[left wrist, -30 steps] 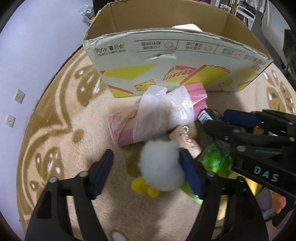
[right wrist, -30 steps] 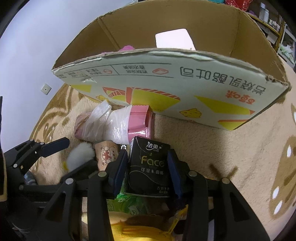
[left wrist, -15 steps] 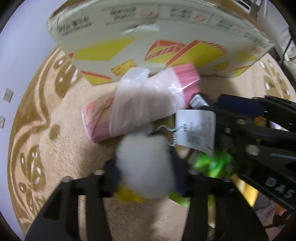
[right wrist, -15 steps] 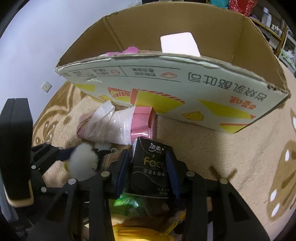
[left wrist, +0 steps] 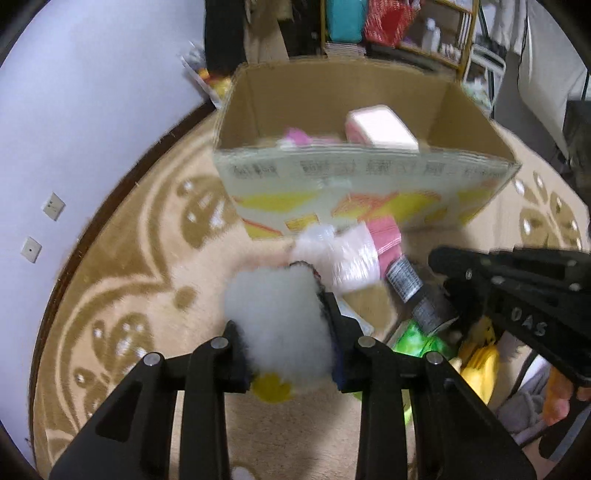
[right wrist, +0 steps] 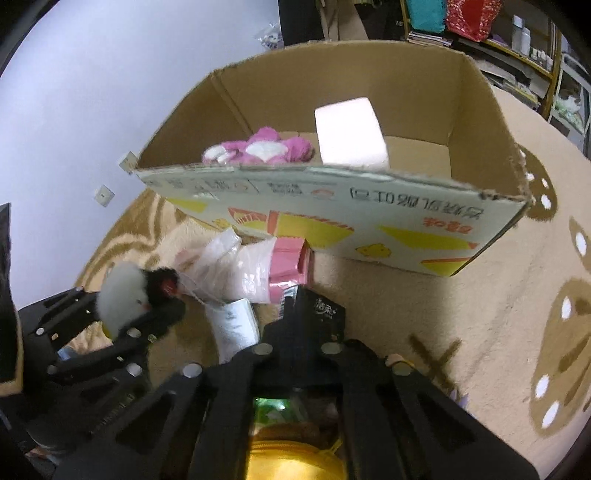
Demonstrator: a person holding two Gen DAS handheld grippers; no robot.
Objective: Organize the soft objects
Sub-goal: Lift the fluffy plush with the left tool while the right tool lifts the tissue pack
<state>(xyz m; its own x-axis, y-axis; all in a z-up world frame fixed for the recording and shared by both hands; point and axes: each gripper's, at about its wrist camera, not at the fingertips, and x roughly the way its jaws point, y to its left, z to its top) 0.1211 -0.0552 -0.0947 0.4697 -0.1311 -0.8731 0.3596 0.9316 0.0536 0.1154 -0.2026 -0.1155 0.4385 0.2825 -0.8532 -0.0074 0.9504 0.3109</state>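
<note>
My left gripper (left wrist: 286,332) is shut on a white fluffy plush toy (left wrist: 279,317) with yellow feet, held above the rug in front of the cardboard box (left wrist: 354,177). The plush also shows in the right wrist view (right wrist: 123,295). My right gripper (right wrist: 312,325) is shut on a black tissue pack (right wrist: 319,314), also raised; the pack shows in the left wrist view (left wrist: 417,291). The box (right wrist: 369,218) holds a pink plush (right wrist: 258,149) and a white tissue pack (right wrist: 351,133).
A pink pack in clear plastic wrap (right wrist: 255,269) lies on the beige rug (right wrist: 443,314) against the box front. A green packet (left wrist: 421,339) and yellow soft items (left wrist: 476,365) lie at the right. A wall (left wrist: 92,92) is on the left, shelves (left wrist: 406,29) behind.
Both grippers have risen with their loads, so the inside of the box now shows. The left gripper closed on the white plush and lifted it off the rug.
</note>
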